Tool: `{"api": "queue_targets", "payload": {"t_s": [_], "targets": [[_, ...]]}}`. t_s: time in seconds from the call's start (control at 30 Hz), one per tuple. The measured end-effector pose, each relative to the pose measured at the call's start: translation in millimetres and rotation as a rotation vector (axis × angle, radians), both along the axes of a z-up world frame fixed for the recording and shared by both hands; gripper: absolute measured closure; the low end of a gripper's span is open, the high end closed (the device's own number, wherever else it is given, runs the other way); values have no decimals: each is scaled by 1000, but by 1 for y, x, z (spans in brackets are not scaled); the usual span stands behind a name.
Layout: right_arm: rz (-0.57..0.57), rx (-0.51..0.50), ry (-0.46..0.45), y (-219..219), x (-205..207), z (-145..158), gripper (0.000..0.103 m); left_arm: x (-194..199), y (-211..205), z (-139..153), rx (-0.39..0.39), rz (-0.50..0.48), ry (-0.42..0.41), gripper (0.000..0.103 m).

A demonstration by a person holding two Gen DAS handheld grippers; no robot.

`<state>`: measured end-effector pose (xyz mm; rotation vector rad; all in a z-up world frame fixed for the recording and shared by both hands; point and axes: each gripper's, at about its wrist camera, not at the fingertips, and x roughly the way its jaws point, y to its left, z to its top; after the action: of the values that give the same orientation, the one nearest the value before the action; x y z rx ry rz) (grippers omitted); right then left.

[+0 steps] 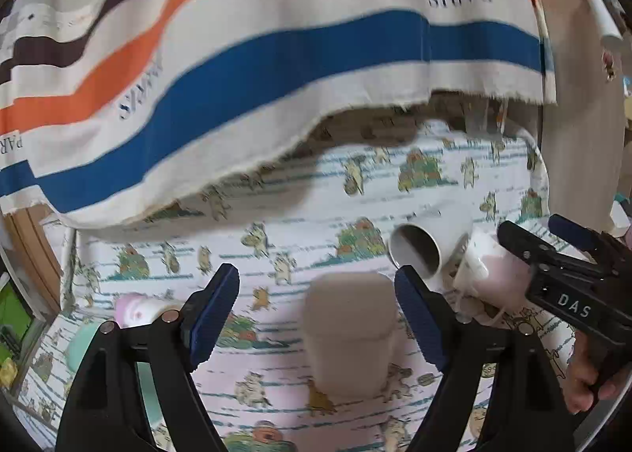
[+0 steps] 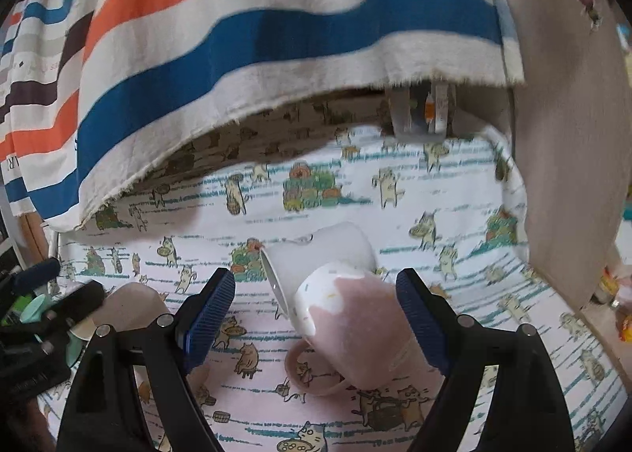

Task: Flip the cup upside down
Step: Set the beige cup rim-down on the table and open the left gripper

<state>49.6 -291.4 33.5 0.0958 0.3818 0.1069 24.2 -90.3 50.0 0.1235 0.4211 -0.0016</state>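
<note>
A beige cup (image 1: 349,333) stands upside down on the cat-print cloth, between the open fingers of my left gripper (image 1: 316,317). A white cup (image 1: 430,242) lies on its side, mouth toward the left, and a pink-and-white mug (image 1: 489,274) lies against it. In the right wrist view the pink-and-white mug (image 2: 355,321) lies on its side between the open fingers of my right gripper (image 2: 316,317), its handle toward me, with the white cup (image 2: 316,258) just behind it. The right gripper (image 1: 553,254) also shows in the left wrist view, beside the mug.
A striped "PARIS" cloth (image 1: 237,57) hangs over the back of the table. A pink cup (image 1: 134,310) and a mint-green object (image 1: 83,345) sit at the left. A wooden panel (image 2: 572,136) stands at the right. The beige cup (image 2: 130,302) shows at left of the right wrist view.
</note>
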Motion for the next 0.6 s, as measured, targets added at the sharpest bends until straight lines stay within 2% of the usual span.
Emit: {"api": "queue_targets", "payload": {"t_s": [0.07,0.17,0.23,0.37,0.47,0.53,0.6], "targets": [[30,14,-26,2,-7,5,18,-9,8,5,9,4,-40,19],[74,47,-61,4,-16,12,18,-26,22,15,14,5,-123,7],[96,62,-85,6,-22,15,14,-37,28,20,14,-3,-186,0],[134,78,-132,11,-34,19,10,-57,39,28,25,-16,-301,0],[156,74,-154,17,-41,19,0,-70,51,30,-8,-3,-358,0],[161,75,-160,19,-44,19,0,-79,55,30,-12,-35,-399,0],[183,74,-159,21,-47,20,0,-86,59,29,-2,-26,-442,0]]}}
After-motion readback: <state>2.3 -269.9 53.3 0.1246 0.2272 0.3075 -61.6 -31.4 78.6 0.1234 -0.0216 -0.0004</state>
